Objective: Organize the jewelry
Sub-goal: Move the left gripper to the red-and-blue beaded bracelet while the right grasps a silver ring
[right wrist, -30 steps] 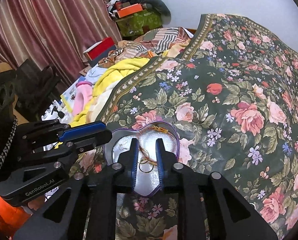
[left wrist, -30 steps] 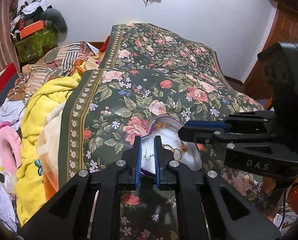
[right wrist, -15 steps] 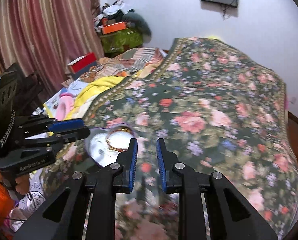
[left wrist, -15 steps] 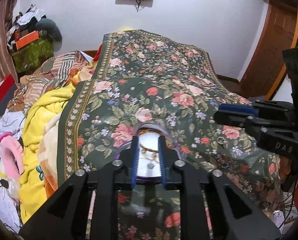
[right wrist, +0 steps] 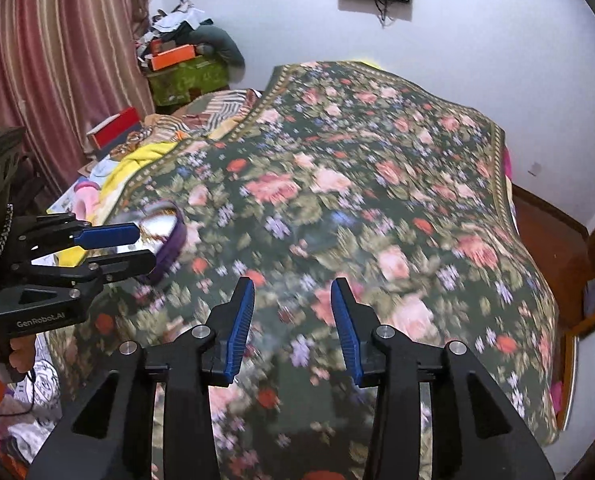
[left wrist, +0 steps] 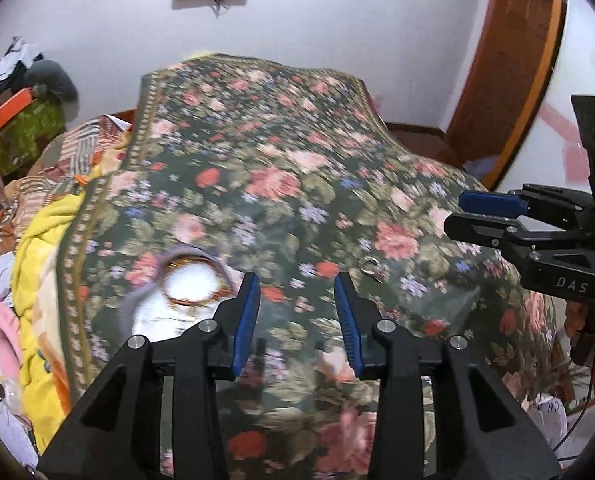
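A purple heart-shaped jewelry box (left wrist: 165,304) with a white lining lies open on the floral bedspread (left wrist: 281,184); a gold bangle (left wrist: 193,286) rests in it. A small silver ring (left wrist: 371,267) lies loose on the spread to the right. My left gripper (left wrist: 296,312) is open and empty above the spread, between the box and the ring. My right gripper (right wrist: 292,316) is open and empty over bare spread, to the right of the box (right wrist: 165,232). Both views are motion-blurred.
Yellow and striped blankets (left wrist: 45,240) are heaped along the bed's left side. A green box with clutter (right wrist: 185,76) stands in the far corner by a striped curtain (right wrist: 57,60). A wooden door (left wrist: 509,60) is at the right.
Both grippers have opened wide from nearly shut. Both have pulled back from over the jewelry box and swung right; the box now lies to their left.
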Demonstrator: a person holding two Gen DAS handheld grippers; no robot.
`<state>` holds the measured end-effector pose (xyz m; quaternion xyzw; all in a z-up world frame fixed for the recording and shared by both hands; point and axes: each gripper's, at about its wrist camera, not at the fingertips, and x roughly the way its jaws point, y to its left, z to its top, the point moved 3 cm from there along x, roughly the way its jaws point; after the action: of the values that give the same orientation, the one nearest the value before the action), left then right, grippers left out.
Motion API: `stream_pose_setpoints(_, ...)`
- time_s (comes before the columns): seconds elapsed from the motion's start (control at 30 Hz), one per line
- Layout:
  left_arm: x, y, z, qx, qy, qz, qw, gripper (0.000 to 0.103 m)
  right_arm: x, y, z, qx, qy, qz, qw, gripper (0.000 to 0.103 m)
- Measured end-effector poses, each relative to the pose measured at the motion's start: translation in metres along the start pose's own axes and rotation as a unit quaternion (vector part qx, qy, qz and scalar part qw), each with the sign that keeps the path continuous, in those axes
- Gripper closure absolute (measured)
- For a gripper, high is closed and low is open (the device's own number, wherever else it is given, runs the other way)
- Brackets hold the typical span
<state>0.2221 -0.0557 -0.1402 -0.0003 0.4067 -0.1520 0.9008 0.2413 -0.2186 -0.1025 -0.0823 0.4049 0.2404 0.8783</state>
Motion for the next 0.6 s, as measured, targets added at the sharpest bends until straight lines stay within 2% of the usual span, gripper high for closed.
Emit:
stream_pose_setpoints(0.3,0.035,-0.023,-0.011,0.012,0.041,-0.011,0.9990,0.066,0.022,-0.012,-0.024,0.000,0.046,-0.001,0.999,0.063)
stream_pose_setpoints(0.6,0.056,-0.013,-0.005,0.000,0.055,-0.015,0.9984,0.066,0.066,-0.003,-0.026,-0.002,0.094,0.040,0.995,0.063)
